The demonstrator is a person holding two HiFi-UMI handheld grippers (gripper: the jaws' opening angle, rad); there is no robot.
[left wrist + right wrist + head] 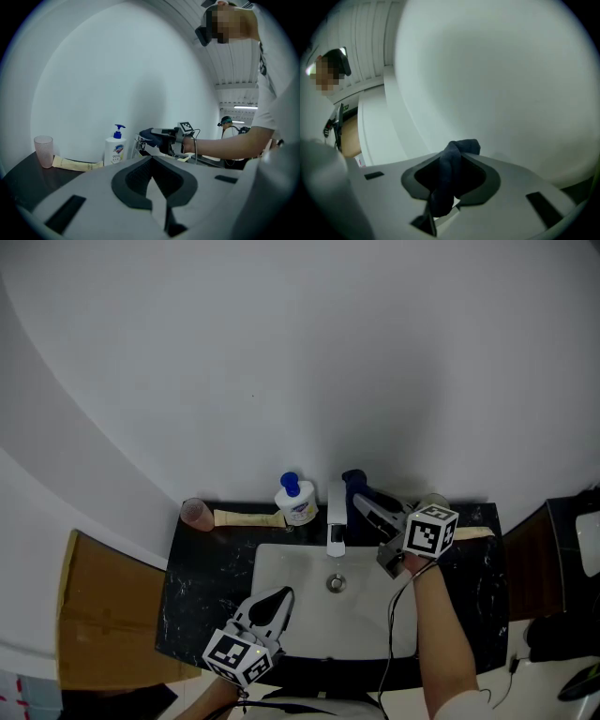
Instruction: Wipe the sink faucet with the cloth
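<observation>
Cloth (454,152), clenched in my right gripper (367,502), is hanging at one o'clock of the faucet (336,521); wiping looks yet to come, my left gripper (274,601) waiting, jaws together, empty.

left gripper (153,157): jaws together, nothing between
counter (18,180) left edge: pink cup (43,150), tube (75,164) beside it
soap bottle (115,149): upright, beside faucet (139,146)
right gripper (159,133): grips dark cloth (149,136)

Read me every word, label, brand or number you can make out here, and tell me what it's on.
"99.9", faint, on the pump soap bottle label; the shield logo above it is too blurred to read.
Print on the beige packet: too small to read.
Marker cubes: black-and-white patterns, no words.
</observation>
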